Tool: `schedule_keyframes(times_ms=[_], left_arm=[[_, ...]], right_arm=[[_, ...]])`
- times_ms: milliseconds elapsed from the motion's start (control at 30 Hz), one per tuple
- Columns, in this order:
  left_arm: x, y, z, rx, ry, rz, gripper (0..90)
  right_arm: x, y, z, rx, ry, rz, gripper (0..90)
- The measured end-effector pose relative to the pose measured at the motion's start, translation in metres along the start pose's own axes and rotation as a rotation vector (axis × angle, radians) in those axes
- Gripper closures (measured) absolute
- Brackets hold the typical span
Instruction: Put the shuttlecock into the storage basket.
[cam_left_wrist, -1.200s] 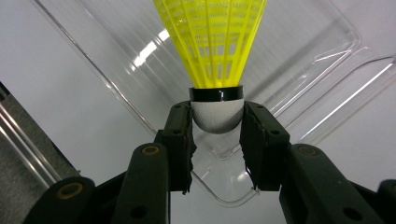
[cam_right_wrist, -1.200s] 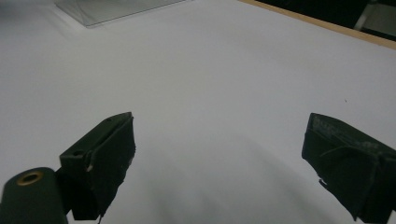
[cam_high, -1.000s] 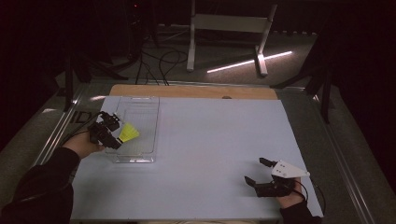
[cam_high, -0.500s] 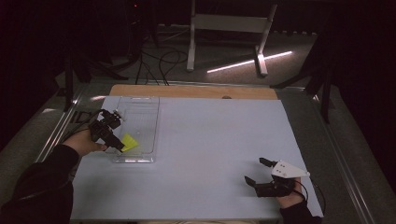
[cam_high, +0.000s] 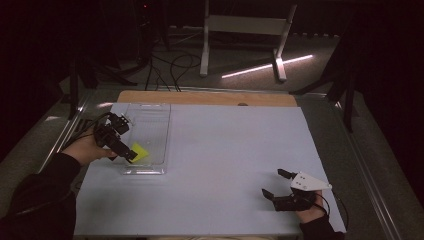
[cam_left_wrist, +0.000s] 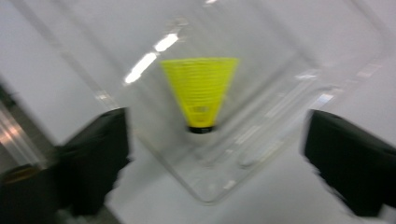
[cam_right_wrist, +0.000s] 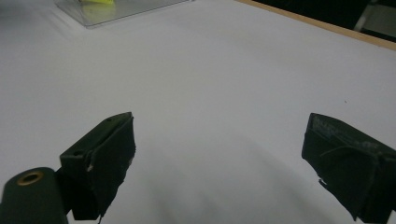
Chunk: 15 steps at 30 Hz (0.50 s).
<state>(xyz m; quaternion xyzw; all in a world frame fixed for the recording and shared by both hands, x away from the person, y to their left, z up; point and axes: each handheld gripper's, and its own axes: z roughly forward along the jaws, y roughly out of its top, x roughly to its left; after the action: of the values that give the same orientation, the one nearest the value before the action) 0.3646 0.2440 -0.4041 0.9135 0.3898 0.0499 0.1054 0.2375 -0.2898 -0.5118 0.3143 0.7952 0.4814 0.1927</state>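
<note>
The left gripper (cam_high: 131, 154) hangs over the near end of a clear plastic tray (cam_high: 159, 131) that lies at the left of the counter (cam_high: 225, 150). Its fingers (cam_left_wrist: 95, 158) have just been opening and now stand spread wide, with nothing pressed between them. In the left gripper view the yellow shuttlecock (cam_left_wrist: 201, 95) lies beyond the fingertips on the tray's floor, its dark cork pointing toward the camera and its flared skirt away. From the high view the shuttlecock (cam_high: 140, 152) sits in the near part of the tray, close to the left wall and just beside the gripper's tips; whether they touch it I cannot tell.

The placement reads as a drop into the container — the fingers part only once the shuttlecock is inside the walls, so it cannot roll off across the flat counter. The gripper leans in from the tray's left side, which keeps the person's left hand (cam_high: 82, 149) outside the rim.

The right gripper (cam_high: 274, 185) rests low at the near right of the counter, well apart from the tray. Its fingers (cam_right_wrist: 100, 161) are spread too, with only bare white surface between them — it seems parked out of the way, leaving the left hand room to work. In its view the tray's corner (cam_right_wrist: 116, 11) shows far off at the top left.
</note>
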Motion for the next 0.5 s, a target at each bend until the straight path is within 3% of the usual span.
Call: schedule_keyframes(times_ms=[300, 400, 500], left_arm=[[-0.007, 0.004, 0.001, -0.045, -0.037, 0.016, 0.2], [-0.014, 0.008, 0.003, -0.051, -0.027, 0.053, 0.1], [-0.016, 0.010, 0.003, -0.055, -0.036, 0.062, 0.1]], right_arm=[[0.000, 0.000, 0.000, -0.003, 0.001, 0.003, 9.8], [0.000, 0.000, -0.001, -0.002, 0.003, 0.005, 9.8], [0.000, 0.000, -0.001, -0.002, 0.003, 0.005, 9.8]])
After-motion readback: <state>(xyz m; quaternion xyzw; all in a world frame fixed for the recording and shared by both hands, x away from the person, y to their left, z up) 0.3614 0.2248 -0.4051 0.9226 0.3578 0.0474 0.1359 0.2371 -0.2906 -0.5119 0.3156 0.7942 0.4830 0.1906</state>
